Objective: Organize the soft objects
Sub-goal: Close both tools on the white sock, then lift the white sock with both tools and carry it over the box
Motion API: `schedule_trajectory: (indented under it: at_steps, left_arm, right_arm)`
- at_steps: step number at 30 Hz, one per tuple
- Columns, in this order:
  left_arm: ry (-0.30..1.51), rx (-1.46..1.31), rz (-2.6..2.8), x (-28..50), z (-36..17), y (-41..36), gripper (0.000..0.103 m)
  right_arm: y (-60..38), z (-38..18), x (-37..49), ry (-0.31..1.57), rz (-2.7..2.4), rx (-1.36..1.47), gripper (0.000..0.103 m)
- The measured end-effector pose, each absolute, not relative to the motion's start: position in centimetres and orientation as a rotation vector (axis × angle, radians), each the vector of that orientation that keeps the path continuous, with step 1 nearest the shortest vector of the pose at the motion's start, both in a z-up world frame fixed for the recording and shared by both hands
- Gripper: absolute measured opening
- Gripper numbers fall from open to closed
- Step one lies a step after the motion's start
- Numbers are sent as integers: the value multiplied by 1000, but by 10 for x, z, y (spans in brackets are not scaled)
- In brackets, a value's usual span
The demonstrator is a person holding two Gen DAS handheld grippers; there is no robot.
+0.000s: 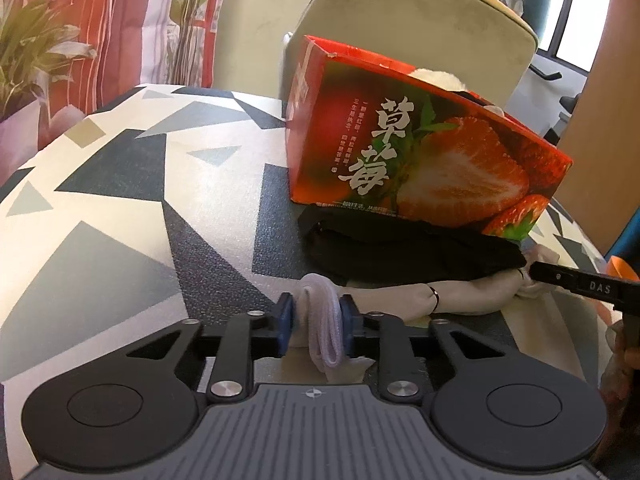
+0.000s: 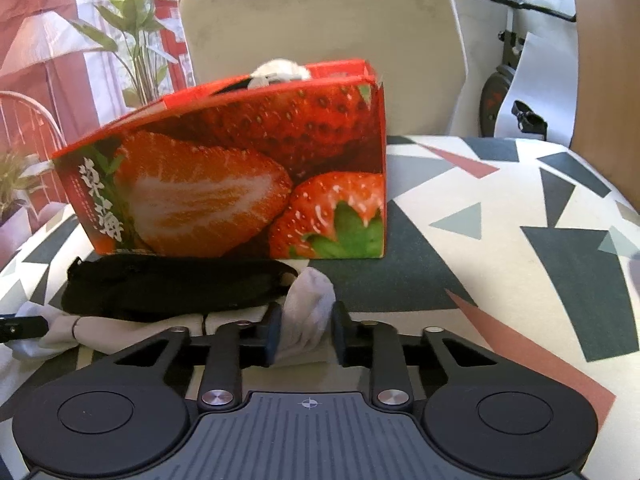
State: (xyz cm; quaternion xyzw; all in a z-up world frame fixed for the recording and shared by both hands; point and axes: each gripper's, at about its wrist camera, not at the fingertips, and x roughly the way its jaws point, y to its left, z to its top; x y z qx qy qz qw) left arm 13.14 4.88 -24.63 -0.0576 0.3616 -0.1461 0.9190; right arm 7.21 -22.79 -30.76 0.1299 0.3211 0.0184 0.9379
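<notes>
Pinched between the blue pads of the left gripper is the ribbed cuff end of a white sock, jaws nearly closed on the cloth. At the sock's other end the right gripper clamps the toe (bunched, so its shape is hard to read). The sock lies stretched across the patterned table, touching a black garment that sits against the strawberry box. Something white and fluffy pokes above the box rim, mostly hidden. Bare tabletop spreads wide on both outer sides.
</notes>
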Motion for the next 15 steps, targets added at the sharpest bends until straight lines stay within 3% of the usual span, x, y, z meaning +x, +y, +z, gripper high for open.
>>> schedule_trajectory:
  at_steps: [5,15]
  left_arm:
    - [705,-100,-308,127,-242,47,18]
    - [649,-116,-322,119,-229,47,17]
  right_arm:
    - [-226,-301,51,620,32,276,13]
    - [-229,-280,22,542,33,334,11]
